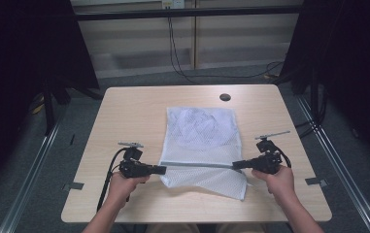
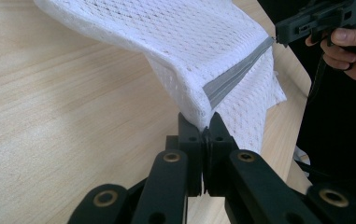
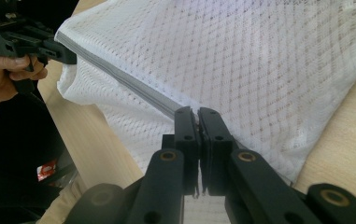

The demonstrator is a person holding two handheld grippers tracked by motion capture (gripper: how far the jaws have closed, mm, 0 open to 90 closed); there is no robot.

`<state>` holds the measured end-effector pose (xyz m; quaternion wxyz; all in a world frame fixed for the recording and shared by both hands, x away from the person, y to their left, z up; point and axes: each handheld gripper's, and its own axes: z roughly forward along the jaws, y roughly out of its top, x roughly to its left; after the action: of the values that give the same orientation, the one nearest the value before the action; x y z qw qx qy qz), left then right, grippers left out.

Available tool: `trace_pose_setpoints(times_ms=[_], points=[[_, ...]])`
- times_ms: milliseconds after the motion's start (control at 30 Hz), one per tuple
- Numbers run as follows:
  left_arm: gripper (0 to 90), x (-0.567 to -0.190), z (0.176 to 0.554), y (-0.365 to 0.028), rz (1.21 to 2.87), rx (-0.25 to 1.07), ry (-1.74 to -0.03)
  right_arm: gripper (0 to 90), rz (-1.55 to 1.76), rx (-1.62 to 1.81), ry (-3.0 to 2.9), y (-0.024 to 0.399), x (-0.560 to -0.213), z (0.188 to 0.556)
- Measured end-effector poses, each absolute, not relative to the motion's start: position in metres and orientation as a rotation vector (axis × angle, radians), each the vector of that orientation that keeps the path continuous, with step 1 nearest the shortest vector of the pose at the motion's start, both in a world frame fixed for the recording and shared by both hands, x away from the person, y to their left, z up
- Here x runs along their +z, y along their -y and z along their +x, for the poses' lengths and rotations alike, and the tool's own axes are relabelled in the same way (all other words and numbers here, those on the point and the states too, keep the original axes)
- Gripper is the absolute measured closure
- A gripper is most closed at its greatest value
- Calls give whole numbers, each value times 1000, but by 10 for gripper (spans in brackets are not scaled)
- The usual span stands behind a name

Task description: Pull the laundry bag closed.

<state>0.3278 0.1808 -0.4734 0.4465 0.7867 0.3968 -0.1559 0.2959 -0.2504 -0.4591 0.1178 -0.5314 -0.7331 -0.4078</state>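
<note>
Item: a white mesh bag (image 1: 202, 141) with a grey zipper strip (image 1: 199, 165) is laid on the wooden table (image 1: 124, 116), near its middle and towards the person's edge.
Lie of the bag: the far part is spread flat; the near part is raised off the table along the grey strip, and a flap of mesh is draped below it.
Left gripper (image 2: 202, 133): it is clenched on the left end of the strip, mesh being pinched between its jaws.
Right gripper (image 3: 198, 114): it is clenched on the right end of the strip, at the bag's edge.
Step judged in hand: the strip is being held taut between both ends, probably for a fold or a lift.
How it is done well: both ends should be kept level and moved together, so that tension is shared.
Risk: thin mesh may be pulled out of a shallow pinch if one side is tugged harder.
</note>
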Motion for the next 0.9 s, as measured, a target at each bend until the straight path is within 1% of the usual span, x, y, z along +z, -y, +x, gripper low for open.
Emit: trace_pose_setpoints(times_ms=[500,900], points=[[886,-473,327,-185,1932,-394,-1001,871,-1594,-1212,2124,265,-460,292],[886,-471,326,-188,1936,-375,-995,871,-1621,-1249,2087,278,-460,287]])
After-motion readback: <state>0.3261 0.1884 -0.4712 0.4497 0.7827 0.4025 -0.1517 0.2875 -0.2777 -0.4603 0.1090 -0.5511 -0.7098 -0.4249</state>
